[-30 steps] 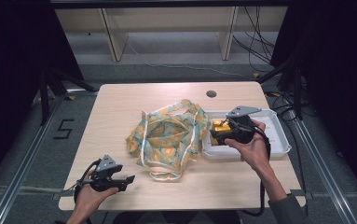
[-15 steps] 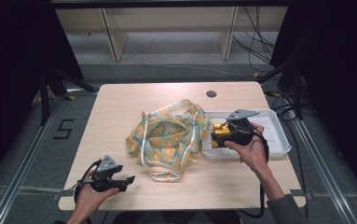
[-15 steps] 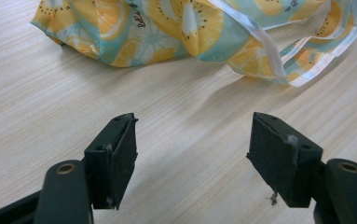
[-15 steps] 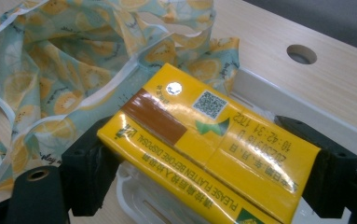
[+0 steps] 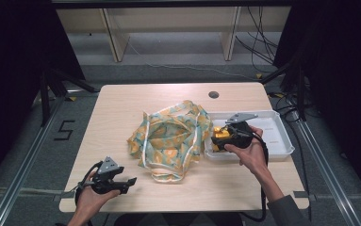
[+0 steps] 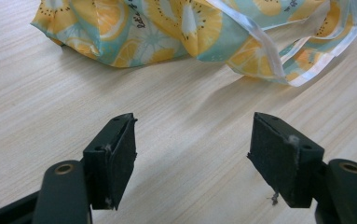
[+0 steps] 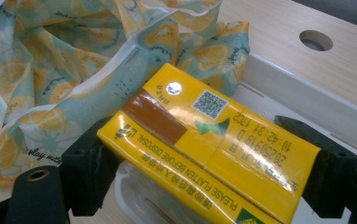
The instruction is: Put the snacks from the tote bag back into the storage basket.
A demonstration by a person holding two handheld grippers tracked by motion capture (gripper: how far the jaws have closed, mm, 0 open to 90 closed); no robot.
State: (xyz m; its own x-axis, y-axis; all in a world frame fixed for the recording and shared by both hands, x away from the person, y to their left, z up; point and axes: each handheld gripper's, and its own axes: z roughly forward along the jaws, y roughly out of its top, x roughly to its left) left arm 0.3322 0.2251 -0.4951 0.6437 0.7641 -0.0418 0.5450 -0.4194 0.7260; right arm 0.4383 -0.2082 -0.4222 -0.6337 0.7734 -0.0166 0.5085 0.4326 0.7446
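Right tongs (image 5: 221,137) are clamping a yellow drink carton (image 7: 204,140) w/ both pads pressing its short ends, so the box is sitting crosswise between the jaws, printed top facing up; grip looks firm, prob. so it isn't slipping while being carried. In the high view the carton (image 5: 222,134) is hovering at the left end of the white tray (image 5: 277,136), right beside the fruit-print cloth bag (image 5: 171,139), which is lying crumpled mid-tabletop (image 5: 121,103) w/ its mouth gaping upward twd the tray side. That open mouth is what's making the move workable, I'd say: the carton is being held low and close to the bag's rim, seemingly on its way from tray into bag. In the right gripper view the bag's trimmed edge (image 7: 115,58) is sitting just past the carton, w/ the tray wall (image 7: 297,93) behind it. Left tongs (image 5: 124,181) are resting near the front-left corner of the tabletop, well apart from the bag, jaws spread wide and holding nothing; the left gripper view is showing bare wood between the pads (image 6: 120,158) and the bag's handle loop (image 6: 302,65) further ahead. Prob. parked there ready to lift or steady the bag's rim if the fabric is sagging shut.
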